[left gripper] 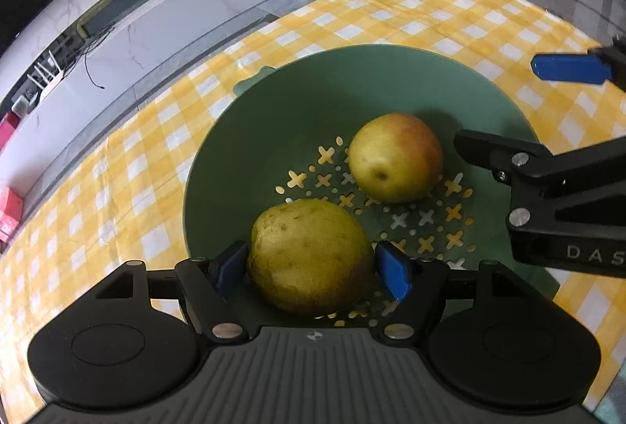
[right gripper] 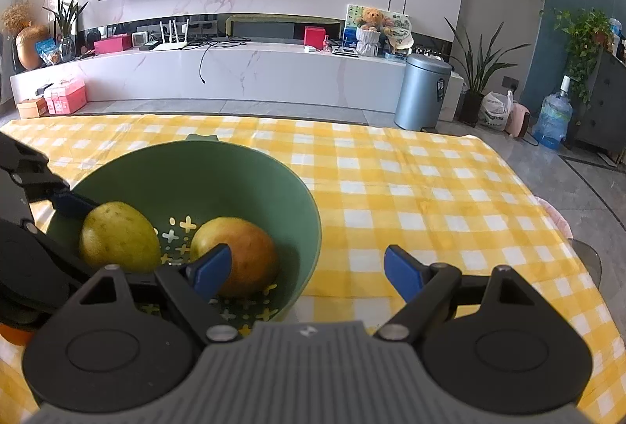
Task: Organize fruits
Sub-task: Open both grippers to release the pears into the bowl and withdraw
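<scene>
A green bowl [left gripper: 352, 52] [right gripper: 195, 146] with cross-shaped holes in its bottom stands on the checked tablecloth. Inside it lies a round yellow-red fruit [left gripper: 395, 157] [right gripper: 242, 255]. My left gripper [left gripper: 313, 269] is shut on a speckled green-yellow pear [left gripper: 309, 251] [right gripper: 117, 236], both blue pads against its sides, low inside the bowl's near half. My right gripper [right gripper: 309, 267] [left gripper: 508, 107] is open wide over the bowl's right rim. Its left finger hangs above the yellow-red fruit and its right finger above the cloth. Nothing is gripped between them.
The yellow-and-white checked tablecloth [right gripper: 411, 189] covers the table to its far and right edges. A bit of something orange [right gripper: 11, 334] shows under the left gripper at the lower left. A grey bin [right gripper: 422, 91] and a low white TV unit [right gripper: 234, 71] stand beyond the table.
</scene>
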{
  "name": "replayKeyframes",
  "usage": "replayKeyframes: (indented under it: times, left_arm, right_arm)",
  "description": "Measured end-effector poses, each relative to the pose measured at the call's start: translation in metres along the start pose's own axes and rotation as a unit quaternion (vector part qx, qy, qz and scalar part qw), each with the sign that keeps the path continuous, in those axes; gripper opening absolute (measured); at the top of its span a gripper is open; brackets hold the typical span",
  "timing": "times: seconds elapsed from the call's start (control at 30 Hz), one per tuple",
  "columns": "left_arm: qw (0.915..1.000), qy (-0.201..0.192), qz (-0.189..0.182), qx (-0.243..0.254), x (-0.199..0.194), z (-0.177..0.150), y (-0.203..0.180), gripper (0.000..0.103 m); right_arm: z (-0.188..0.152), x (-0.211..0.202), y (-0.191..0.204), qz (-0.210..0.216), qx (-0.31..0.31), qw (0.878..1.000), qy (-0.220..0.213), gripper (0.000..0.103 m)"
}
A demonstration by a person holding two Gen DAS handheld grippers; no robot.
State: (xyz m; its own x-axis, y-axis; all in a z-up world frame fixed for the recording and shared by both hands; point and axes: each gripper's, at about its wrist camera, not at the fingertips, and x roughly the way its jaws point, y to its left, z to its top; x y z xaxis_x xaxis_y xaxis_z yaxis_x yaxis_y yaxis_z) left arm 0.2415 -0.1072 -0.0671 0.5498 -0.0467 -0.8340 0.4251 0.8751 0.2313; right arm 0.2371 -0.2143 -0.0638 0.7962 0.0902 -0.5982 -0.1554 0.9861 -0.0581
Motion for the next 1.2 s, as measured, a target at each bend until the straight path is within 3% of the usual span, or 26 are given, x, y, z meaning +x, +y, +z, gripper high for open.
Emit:
replayKeyframes:
  times: [0.17, 0.43, 0.77, 1.0, 1.2]
  left_arm:
    - [0.9988, -0.037, 0.032, 0.007, -0.017, 0.005, -0.001, 0.082]
    - [0.9976, -0.051, 0.046, -0.011, -0.047, -0.002, 0.004, 0.082]
    - [0.9957, -0.053, 0.026, -0.071, -0.087, -0.034, 0.025, 0.082]
    - [0.9896, -0.071, 0.017, -0.124, -0.111, -0.065, 0.046, 0.082]
    - [0.9823, -0.088, -0.015, -0.165, -0.125, -0.092, 0.061, 0.082]
  right_arm:
    - [-0.001, -0.001, -0.003, -0.001, 0.015, 1.000, -0.002, 0.082]
    - [-0.001, -0.008, -0.007, 0.008, 0.038, 0.999, -0.012, 0.082]
    - [-0.005, -0.033, 0.013, 0.048, 0.037, 0.998, -0.035, 0.083]
    - [-0.011, -0.053, 0.032, 0.091, 0.024, 0.994, -0.054, 0.089]
    - [-0.022, -0.075, 0.050, 0.112, 0.019, 0.990, -0.080, 0.090]
